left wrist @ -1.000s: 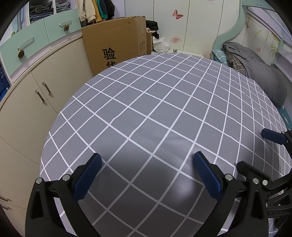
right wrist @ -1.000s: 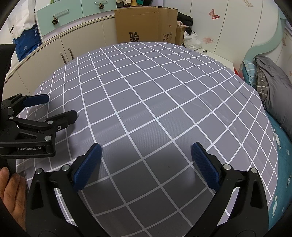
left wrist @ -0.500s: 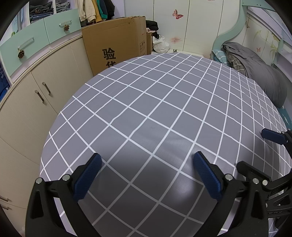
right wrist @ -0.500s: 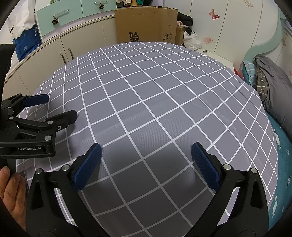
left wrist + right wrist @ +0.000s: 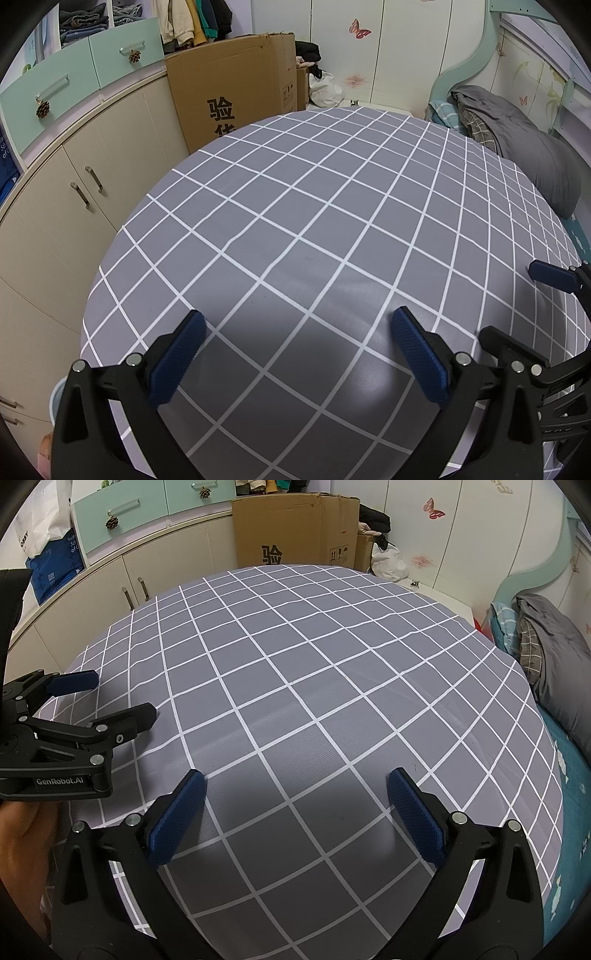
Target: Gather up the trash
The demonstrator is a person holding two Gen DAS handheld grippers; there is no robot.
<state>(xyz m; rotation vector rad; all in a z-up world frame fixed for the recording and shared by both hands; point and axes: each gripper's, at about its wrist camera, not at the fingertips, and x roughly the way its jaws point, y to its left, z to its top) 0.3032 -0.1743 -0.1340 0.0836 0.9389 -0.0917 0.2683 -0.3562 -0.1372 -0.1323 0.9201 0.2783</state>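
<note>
No trash shows in either view. A table covered with a grey cloth with a white grid (image 5: 314, 221) fills both views (image 5: 314, 664). My left gripper (image 5: 295, 354) is open and empty, held low over the near part of the cloth; it also shows at the left of the right wrist view (image 5: 122, 698). My right gripper (image 5: 295, 812) is open and empty over the near part of the cloth; its blue-padded fingers show at the right edge of the left wrist view (image 5: 550, 275).
A large cardboard box (image 5: 236, 96) stands behind the table. Beige cupboards with mint drawers (image 5: 74, 184) run along the left. A bed with a grey quilt (image 5: 524, 147) lies to the right. A pale blue bin rim (image 5: 55, 398) shows below the table's left edge.
</note>
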